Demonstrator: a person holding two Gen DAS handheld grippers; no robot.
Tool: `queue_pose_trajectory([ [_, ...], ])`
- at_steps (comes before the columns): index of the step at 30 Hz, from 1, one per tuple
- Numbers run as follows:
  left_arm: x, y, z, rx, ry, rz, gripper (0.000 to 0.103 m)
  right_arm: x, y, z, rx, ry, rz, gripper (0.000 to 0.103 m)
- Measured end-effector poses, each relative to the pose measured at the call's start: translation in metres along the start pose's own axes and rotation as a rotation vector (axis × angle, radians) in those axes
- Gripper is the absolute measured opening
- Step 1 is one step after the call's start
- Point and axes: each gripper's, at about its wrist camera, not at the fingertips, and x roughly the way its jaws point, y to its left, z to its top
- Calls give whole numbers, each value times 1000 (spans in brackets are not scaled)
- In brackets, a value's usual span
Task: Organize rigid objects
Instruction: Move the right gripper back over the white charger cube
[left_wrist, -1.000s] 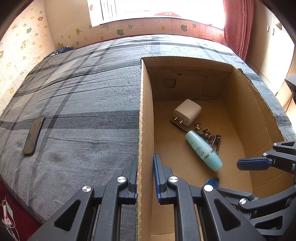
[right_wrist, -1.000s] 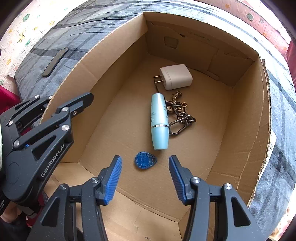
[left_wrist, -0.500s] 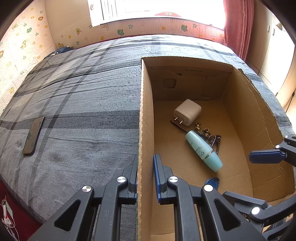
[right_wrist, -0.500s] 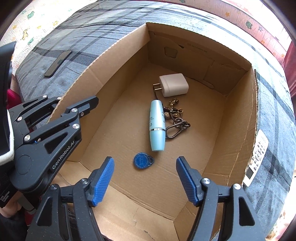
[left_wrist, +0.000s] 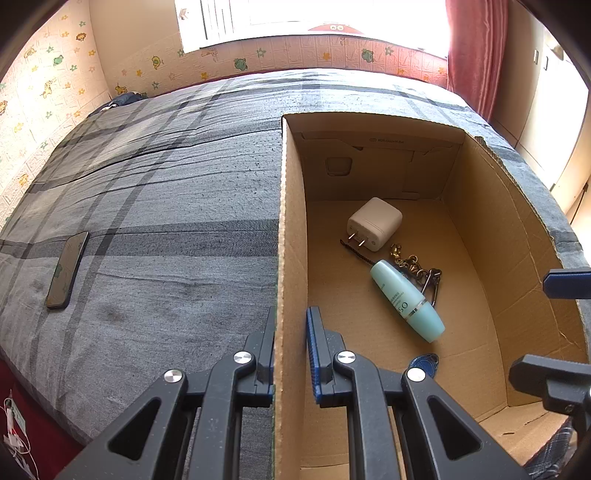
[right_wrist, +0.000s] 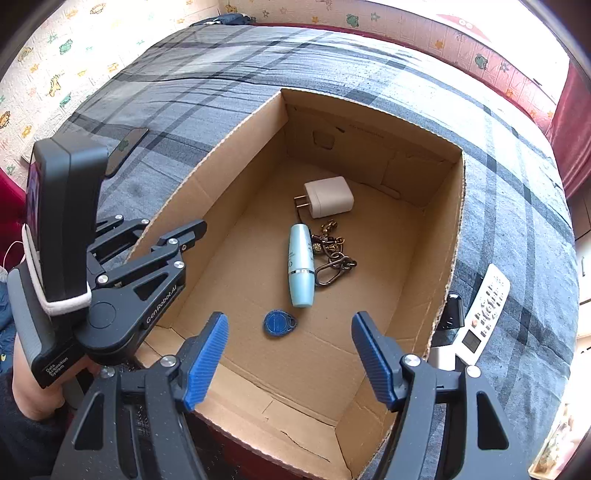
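An open cardboard box (left_wrist: 291, 229) (right_wrist: 229, 155) sits on the bed. Inside lie a white charger (left_wrist: 375, 223) (right_wrist: 328, 197), a teal bottle (left_wrist: 406, 301) (right_wrist: 301, 266), a metal keychain (left_wrist: 421, 271) (right_wrist: 332, 254) and a blue key fob (right_wrist: 279, 324) (left_wrist: 424, 360). My left gripper (left_wrist: 291, 332) is shut on the box's left wall near its front corner; it shows in the right wrist view (right_wrist: 184, 236). My right gripper (right_wrist: 290, 354) is open and empty above the box's front edge.
A dark phone (left_wrist: 68, 269) (right_wrist: 127, 146) lies on the grey plaid bed cover left of the box. A white remote (right_wrist: 484, 314) and a small black object (right_wrist: 450, 312) lie right of the box. Patterned walls and a window stand beyond the bed.
My right gripper has lifted and pulled back from the box and its jaws have opened wider. The blue key fob stays on the box floor. My left gripper has not moved.
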Motion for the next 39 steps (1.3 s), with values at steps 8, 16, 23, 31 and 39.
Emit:
queue_pose_trajectory([
  [8, 0, 0, 1, 1, 1, 2, 14, -21, -28, -2, 77, -50, -27, 73],
  [16, 1, -1, 1, 1, 2, 4, 15, -36, -75, -11, 190, -86, -85, 75],
  [23, 1, -1, 1, 1, 2, 4, 15, -40, -114, -23, 276, -93, -146, 86],
  [31, 1, -1, 1, 0, 2, 3, 15, -26, -150, -40, 361, -72, -166, 103],
  [39, 1, -1, 1, 1, 2, 4, 15, 11, -172, -59, 425, -28, -161, 103],
])
